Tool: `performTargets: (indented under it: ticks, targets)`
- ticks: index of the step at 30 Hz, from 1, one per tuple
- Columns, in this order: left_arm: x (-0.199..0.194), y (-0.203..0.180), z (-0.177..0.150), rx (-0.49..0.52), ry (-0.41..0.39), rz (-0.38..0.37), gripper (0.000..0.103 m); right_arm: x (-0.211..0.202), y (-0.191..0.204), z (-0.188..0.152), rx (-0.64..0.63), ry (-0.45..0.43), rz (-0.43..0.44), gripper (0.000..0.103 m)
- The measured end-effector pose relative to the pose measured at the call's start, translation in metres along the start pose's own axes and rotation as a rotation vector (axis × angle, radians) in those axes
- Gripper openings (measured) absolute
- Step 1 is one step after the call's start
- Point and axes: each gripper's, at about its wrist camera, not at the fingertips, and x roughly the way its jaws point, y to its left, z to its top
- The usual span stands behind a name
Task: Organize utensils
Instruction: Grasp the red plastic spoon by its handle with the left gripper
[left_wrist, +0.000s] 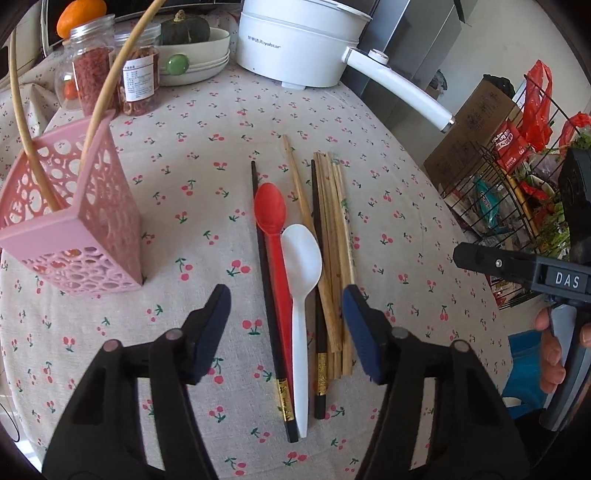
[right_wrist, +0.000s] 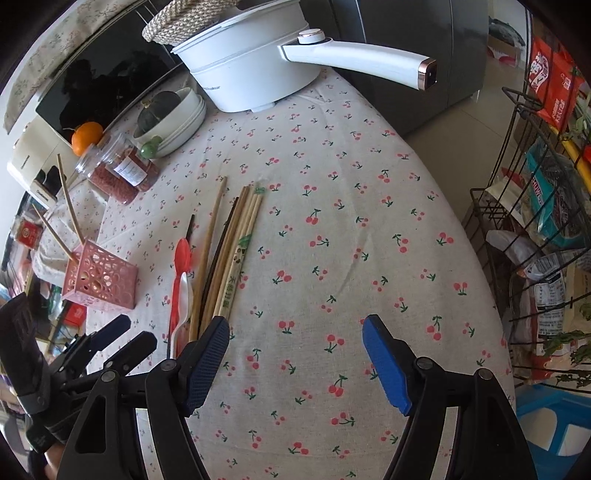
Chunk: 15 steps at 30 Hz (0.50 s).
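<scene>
Spoons (left_wrist: 291, 254), chopsticks (left_wrist: 332, 236): parallel on table (left_wrist: 388, 155), bowls twd pot (left_wrist: 299, 40). L gripper (left_wrist: 286, 328), R gripper (right_wrist: 295, 360): both apart, empty.

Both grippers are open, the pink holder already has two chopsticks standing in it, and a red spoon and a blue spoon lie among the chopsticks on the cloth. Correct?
Not quite: the second spoon is white, not blue. The left wrist view shows the white spoon beside the red spoon. The rest stands: the left gripper and right gripper are open, and the pink holder holds two chopsticks.
</scene>
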Motion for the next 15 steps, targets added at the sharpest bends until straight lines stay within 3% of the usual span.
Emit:
performTargets:
  ticks: [7, 15]
  targets:
    - [0.019, 0.007, 0.007, -0.026, 0.015, -0.043, 0.036, 0.011, 0.008, 0.004, -0.019, 0.02, 0.003, 0.076]
    - [0.035, 0.01, 0.011, -0.015, 0.061, -0.029, 0.012, 0.02, 0.008, 0.005, -0.014, 0.046, -0.007, 0.076]
